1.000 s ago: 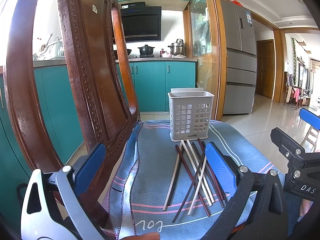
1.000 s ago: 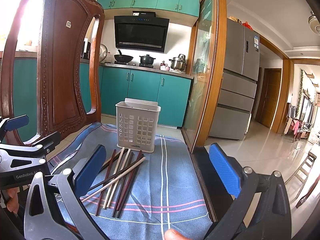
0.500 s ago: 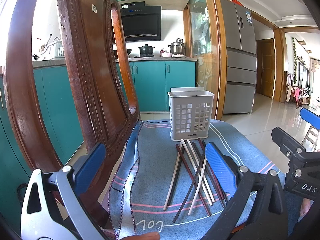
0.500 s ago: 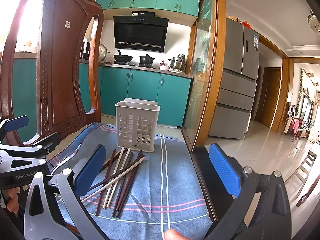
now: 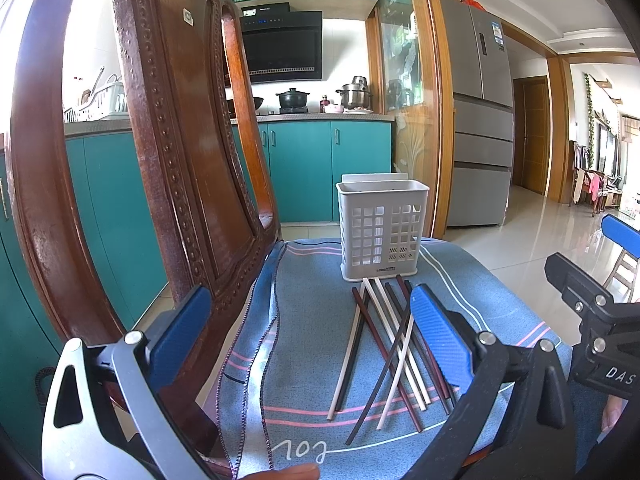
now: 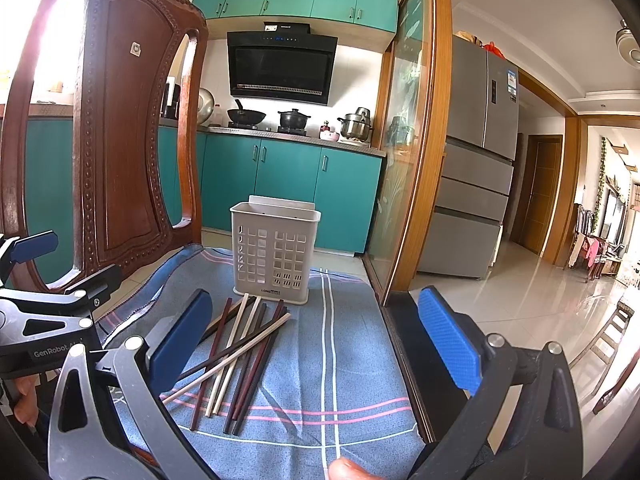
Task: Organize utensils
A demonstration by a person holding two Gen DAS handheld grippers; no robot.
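both grippers, left gripper (image 5: 308, 320) and right gripper (image 6: 316, 324), are wide open and hold nothing. the chopsticks (image 5: 394, 348) lie just ahead, before the basket (image 5: 382, 230). best to pinch one stick by its near end.

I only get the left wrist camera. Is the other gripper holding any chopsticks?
Observer: No. The right wrist view shows the right gripper open, with nothing between its pads. The chopsticks lie on the cloth near its left pad.
Operator: The chair hides part of the stove for me. What's there?
Observer: A black wok sits on the stove, to the left of the black pot.
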